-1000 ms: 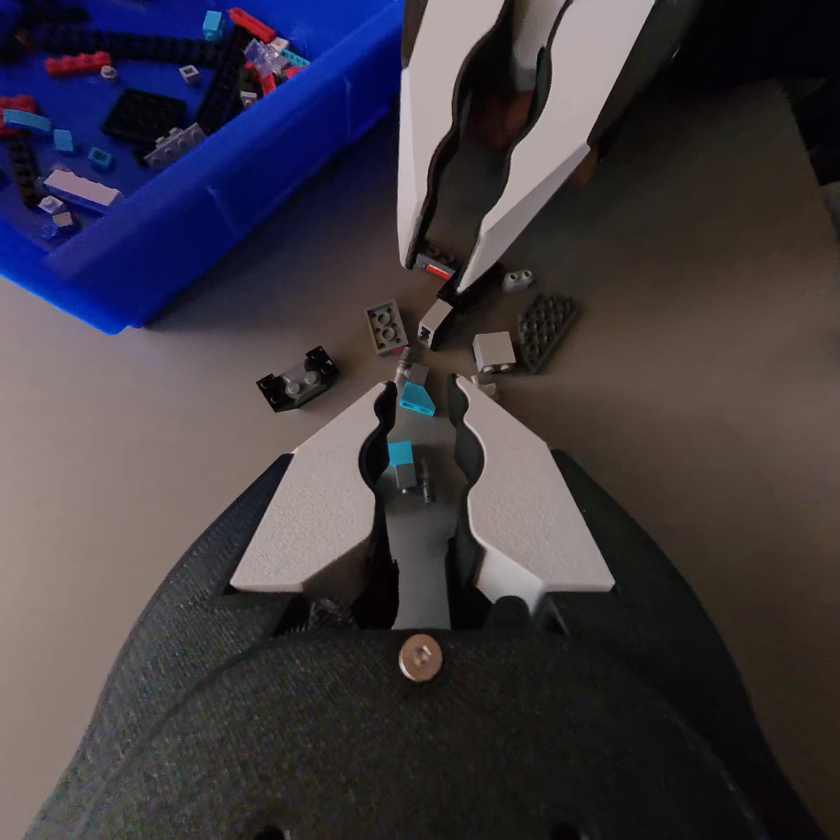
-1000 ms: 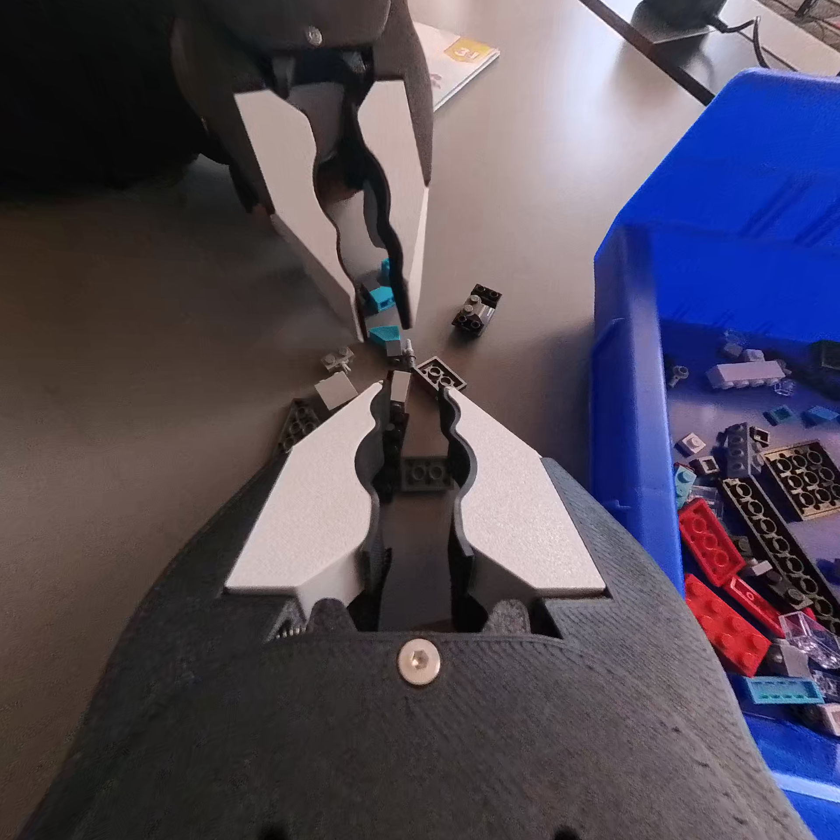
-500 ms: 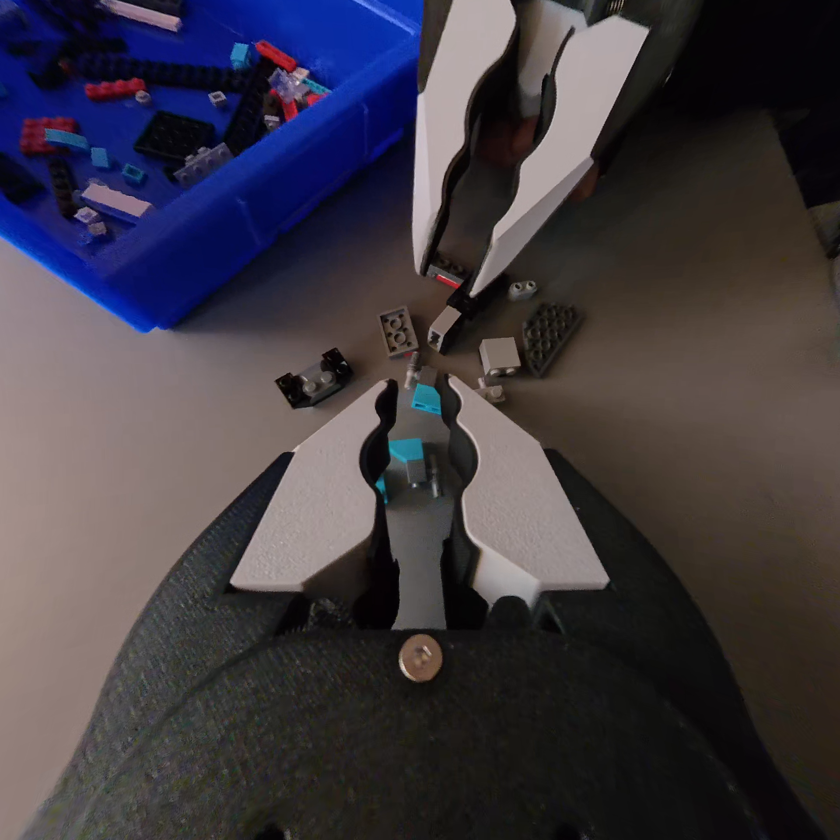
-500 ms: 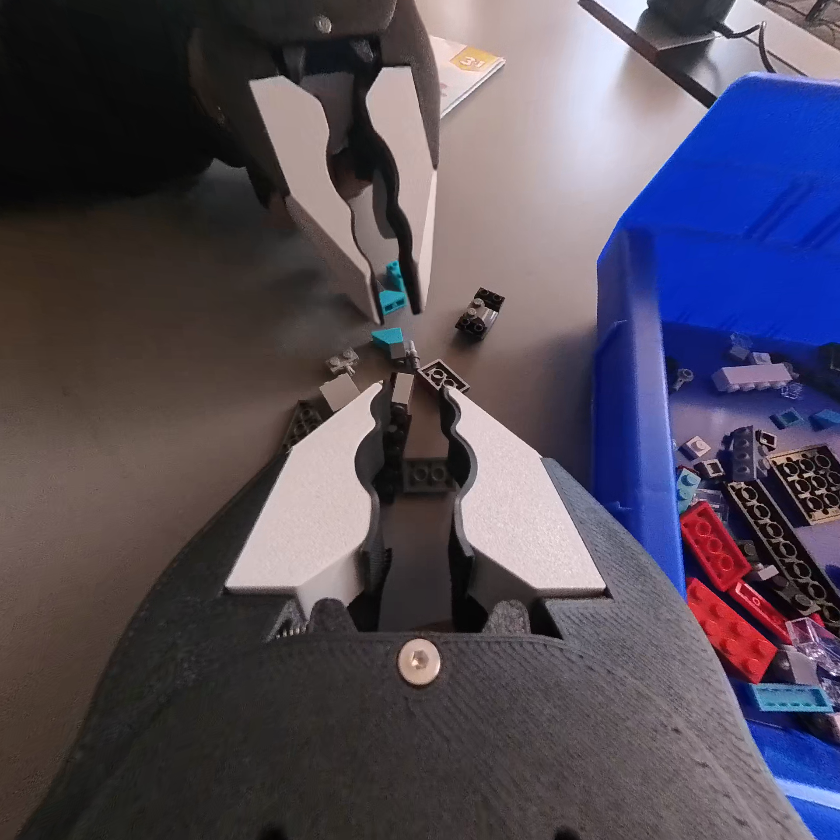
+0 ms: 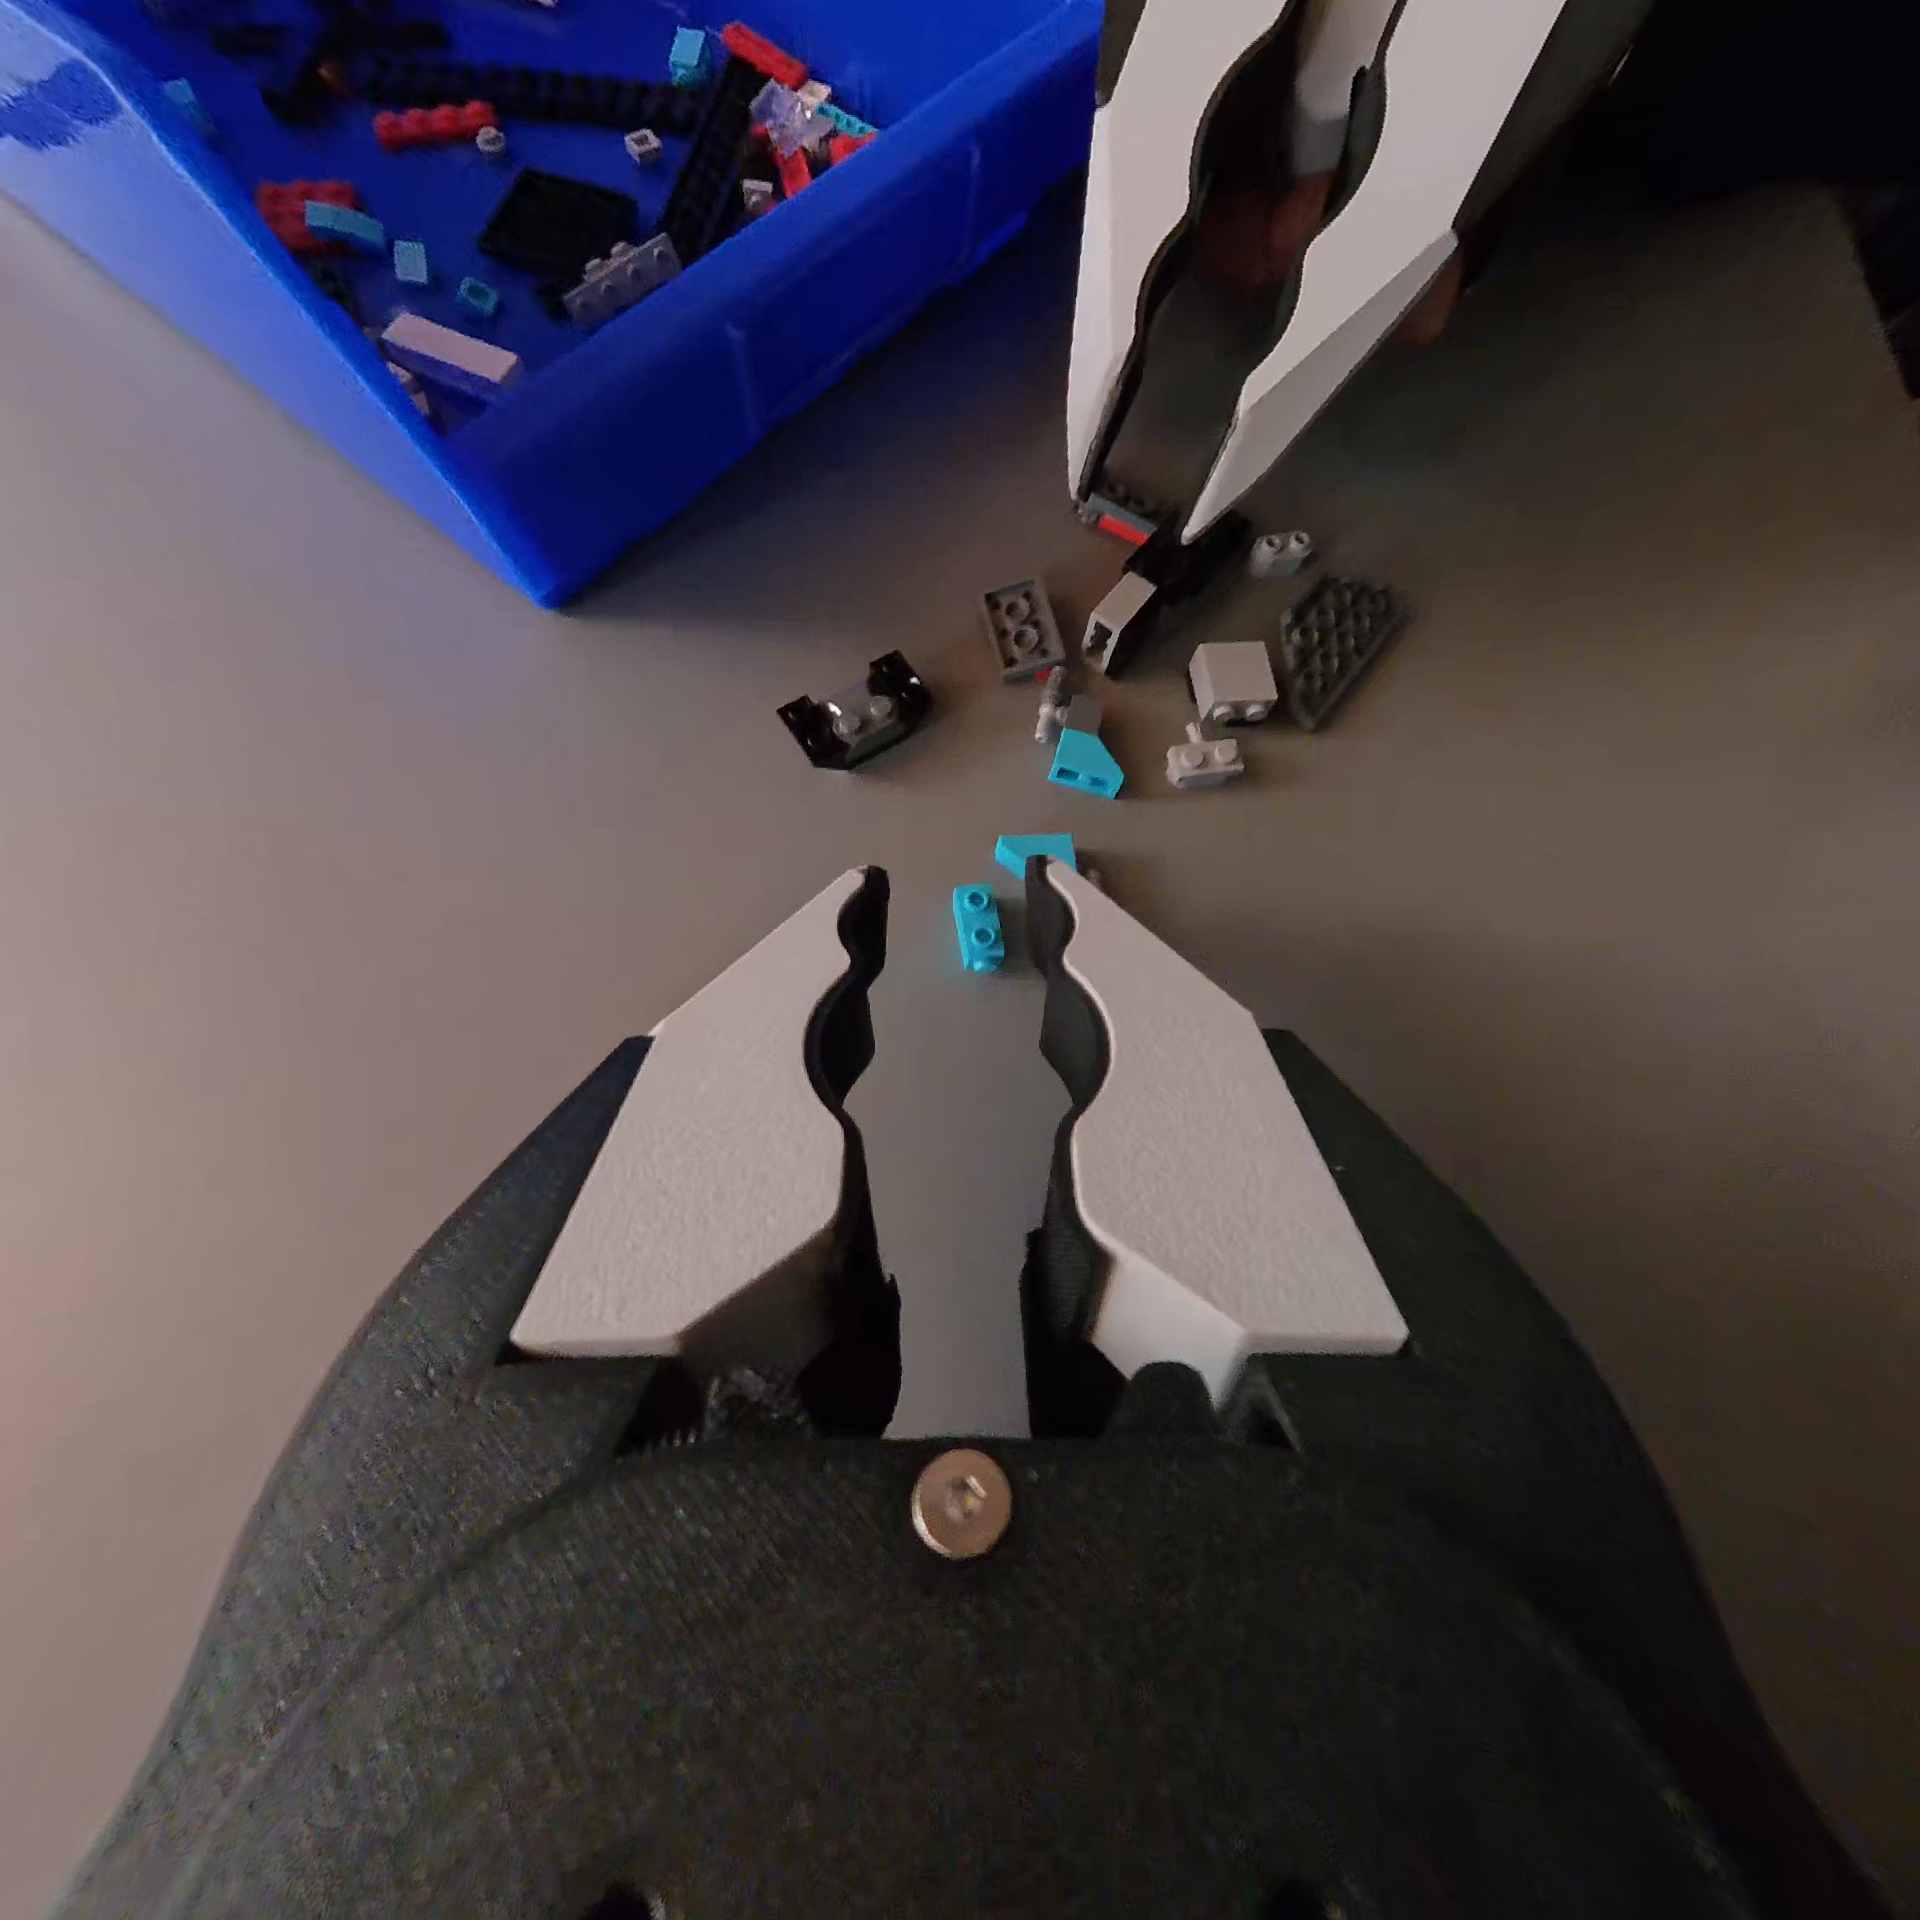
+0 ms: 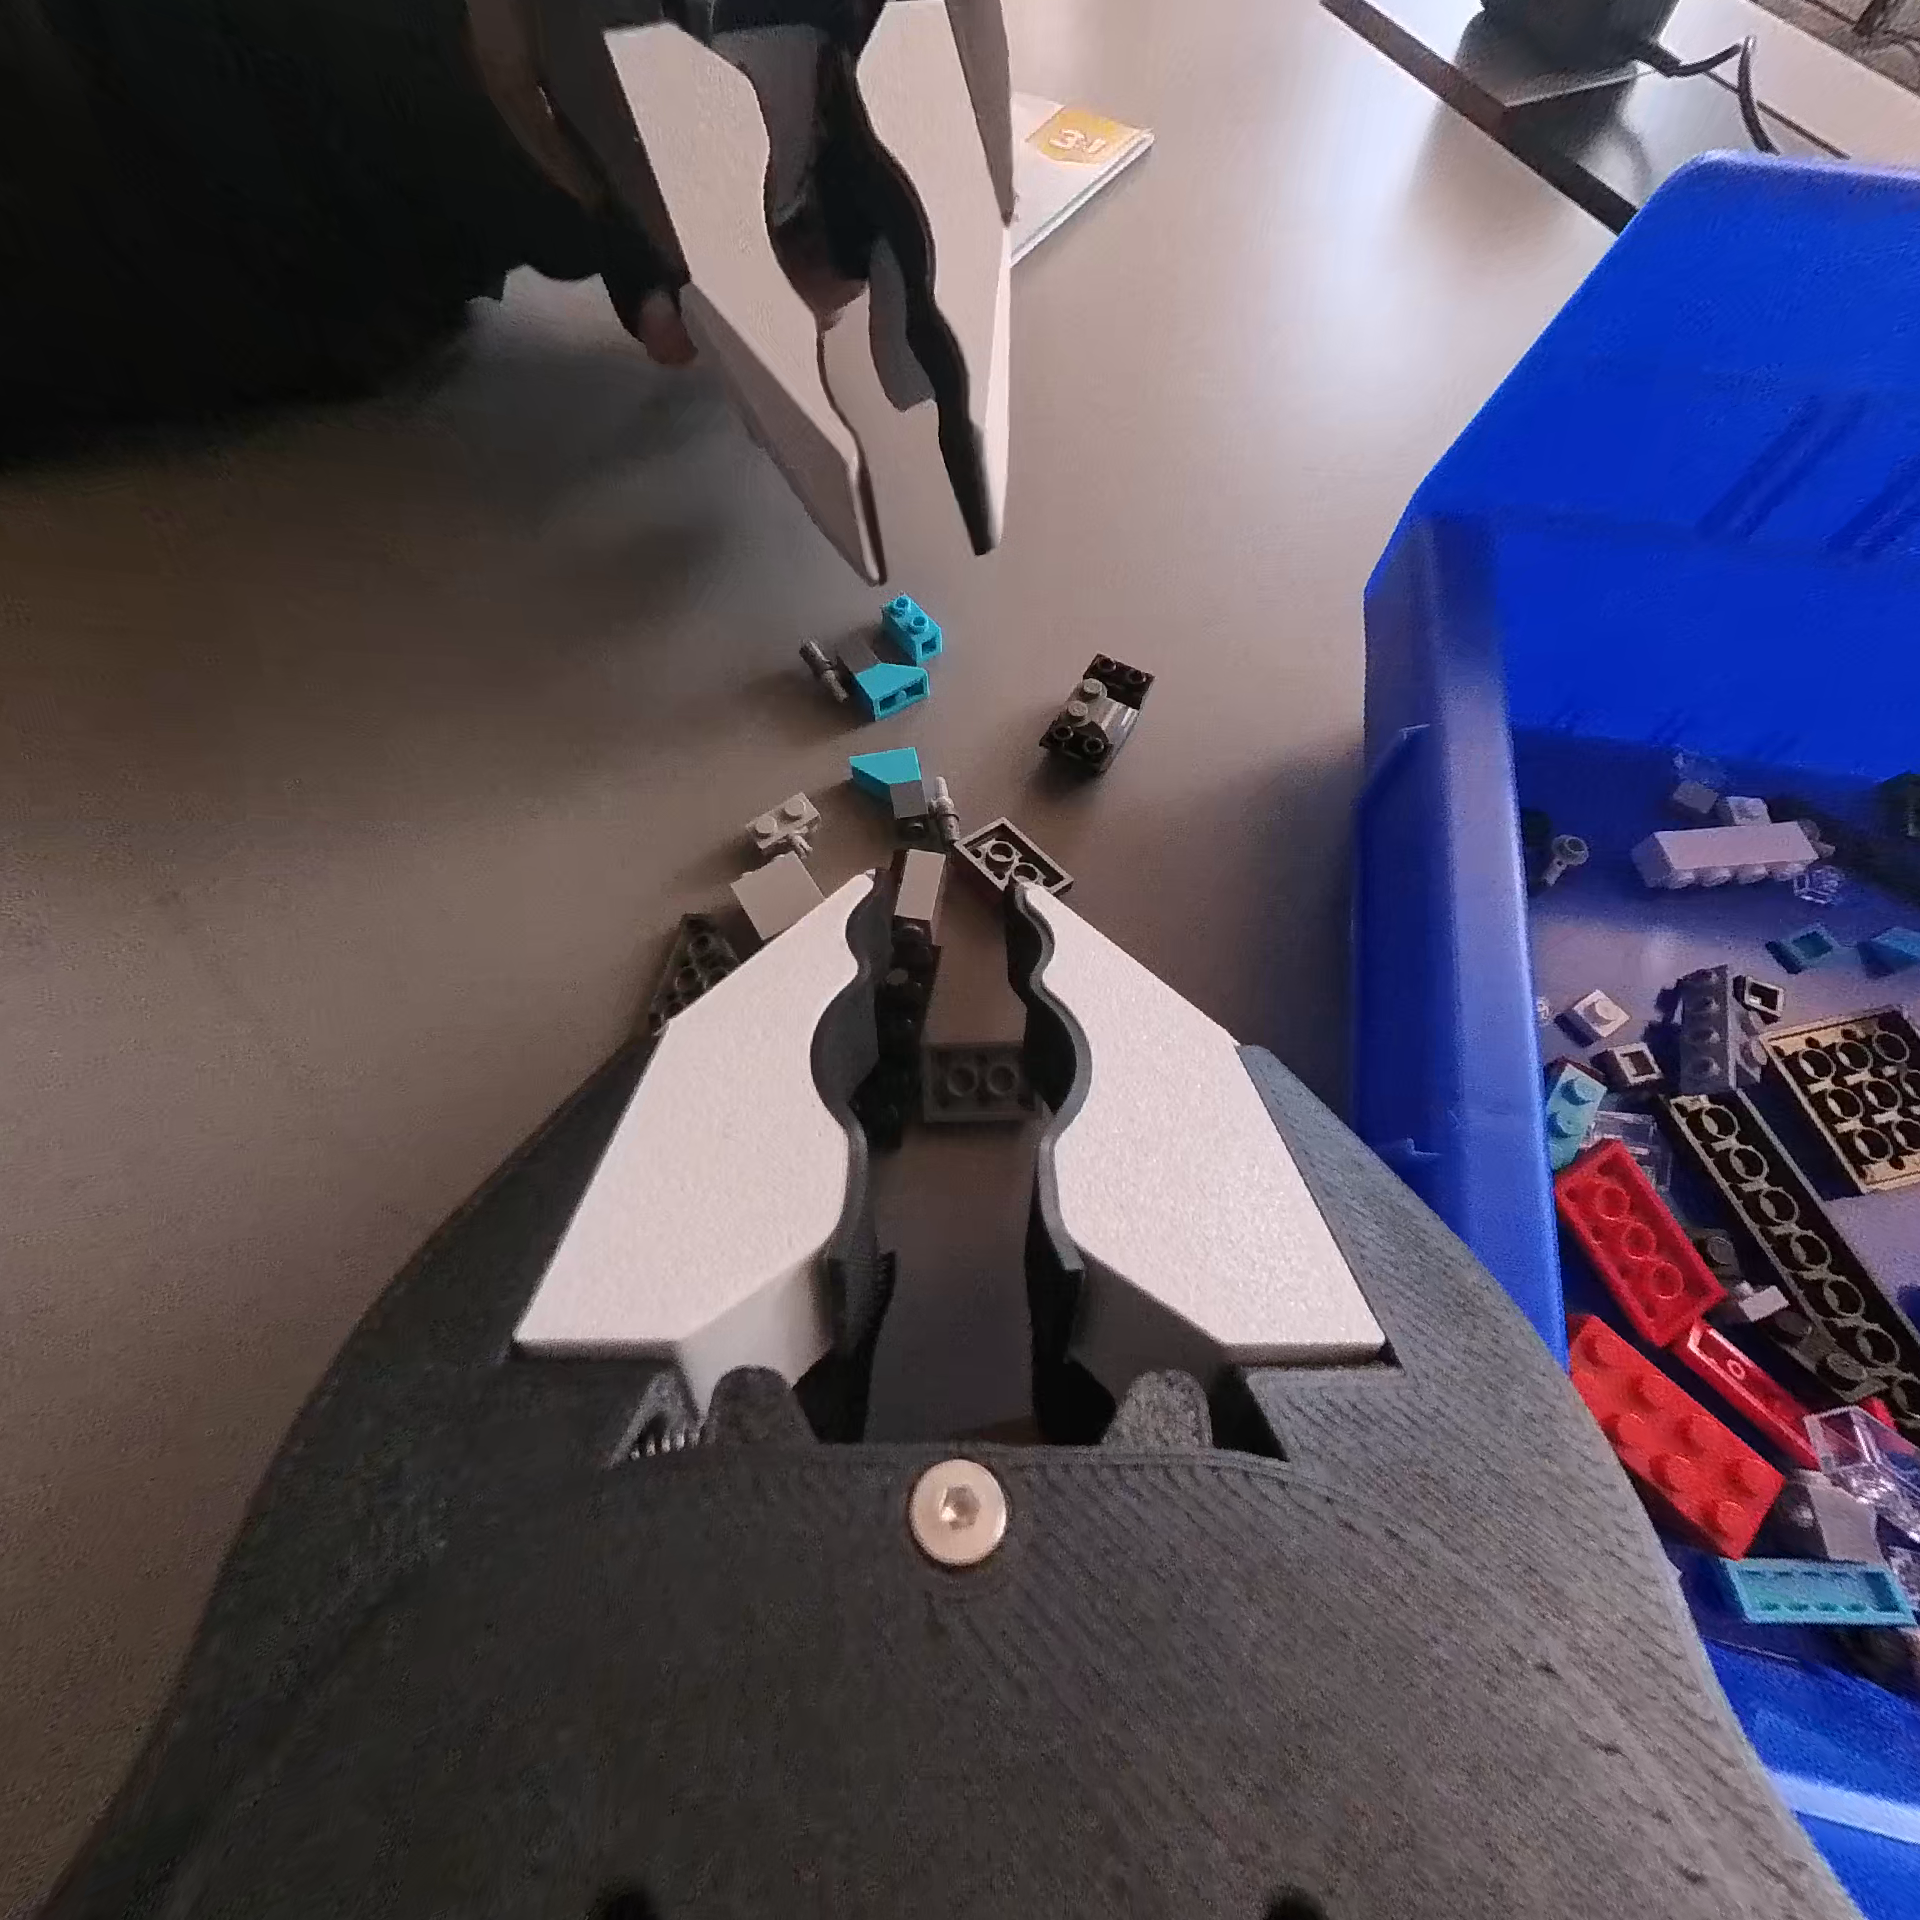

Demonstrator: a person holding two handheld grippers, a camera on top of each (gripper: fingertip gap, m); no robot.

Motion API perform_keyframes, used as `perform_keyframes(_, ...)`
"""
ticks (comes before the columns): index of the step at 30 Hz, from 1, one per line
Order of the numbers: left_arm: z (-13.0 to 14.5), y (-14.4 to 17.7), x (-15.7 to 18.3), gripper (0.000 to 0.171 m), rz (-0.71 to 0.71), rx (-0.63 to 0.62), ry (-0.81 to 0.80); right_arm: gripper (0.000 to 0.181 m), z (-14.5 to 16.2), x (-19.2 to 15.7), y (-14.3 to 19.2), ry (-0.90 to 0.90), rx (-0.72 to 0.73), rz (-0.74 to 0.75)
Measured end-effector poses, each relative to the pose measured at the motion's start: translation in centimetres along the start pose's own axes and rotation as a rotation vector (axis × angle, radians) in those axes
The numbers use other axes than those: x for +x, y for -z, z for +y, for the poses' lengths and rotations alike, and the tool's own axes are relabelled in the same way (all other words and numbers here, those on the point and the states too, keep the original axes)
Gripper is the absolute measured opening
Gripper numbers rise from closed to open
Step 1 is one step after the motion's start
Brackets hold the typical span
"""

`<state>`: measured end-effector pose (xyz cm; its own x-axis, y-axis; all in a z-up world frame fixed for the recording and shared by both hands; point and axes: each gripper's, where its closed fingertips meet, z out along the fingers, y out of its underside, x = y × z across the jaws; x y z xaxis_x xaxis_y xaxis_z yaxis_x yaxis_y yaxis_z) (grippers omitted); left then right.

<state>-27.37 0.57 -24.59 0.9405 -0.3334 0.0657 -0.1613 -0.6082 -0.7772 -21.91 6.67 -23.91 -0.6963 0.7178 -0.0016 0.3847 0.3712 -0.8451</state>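
Observation:
My left gripper is open and empty, just above the grey table. A small teal brick lies between its tips and a teal slope lies at its right tip. In the right wrist view the left gripper hangs over these teal pieces. My right gripper is shut on a black and grey brick assembly that rests on the table. The right gripper also shows in the left wrist view, with the assembly's grey end brick sticking out.
A blue bin of loose bricks stands beside the pile, at the right in the right wrist view. Loose on the table are a black-grey brick, a grey plate, a wedge plate and a booklet. Some 9 centimetres of space lies between my two pairs of fingers.
My left gripper has drawn back and up from the teal pieces and opened wider. They now lie loose on the table. The right gripper has stayed in place.

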Motion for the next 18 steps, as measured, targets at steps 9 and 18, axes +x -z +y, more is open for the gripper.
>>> perform_keyframes(9,-0.1,-0.5,2.4,0.024,0.079,-0.016,-0.11,0.022,0.0,0.0,0.0,0.002,-0.002,0.002)
perform_keyframes(18,1.3,-1.4,2.5,0.023,0.052,-0.127,-0.142,0.022,0.0,0.0,0.0,0.003,-0.003,0.002)
